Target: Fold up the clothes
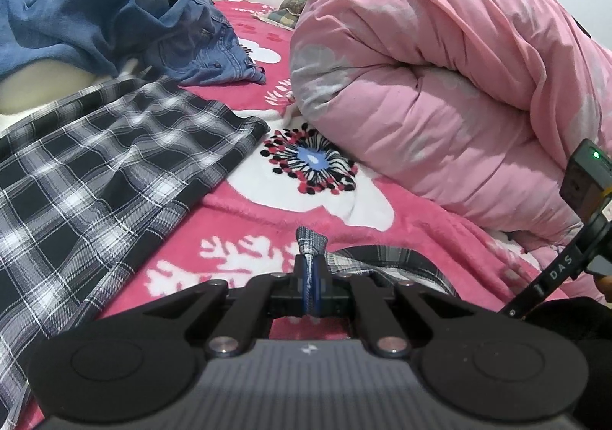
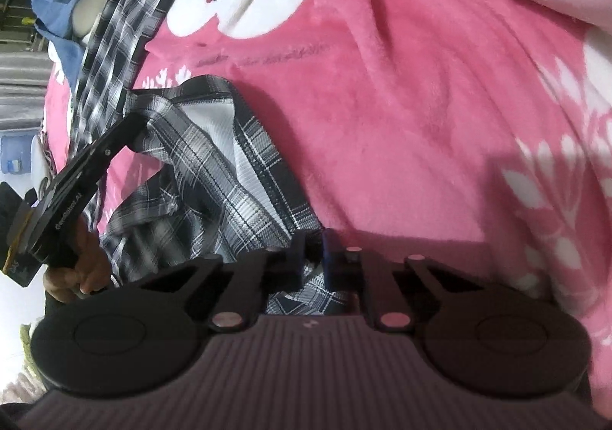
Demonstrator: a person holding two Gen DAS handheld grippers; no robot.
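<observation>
Plaid garment (image 1: pixel 95 170): spread across pink flowered blanket (image 1: pixel 237 215), beside rolled pink quilt (image 1: pixel 440 66). Left gripper (image 1: pixel 310 258): clamped tight on 1 bunched plaid corner. Right gripper (image 2: pixel 314 242): blurred, closed down on plaid edge lying between its fingers. Blue jeans (image 1: pixel 114 9) behind.

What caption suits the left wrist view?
Left gripper pinching a plaid shirt corner on a pink blanket.
</observation>
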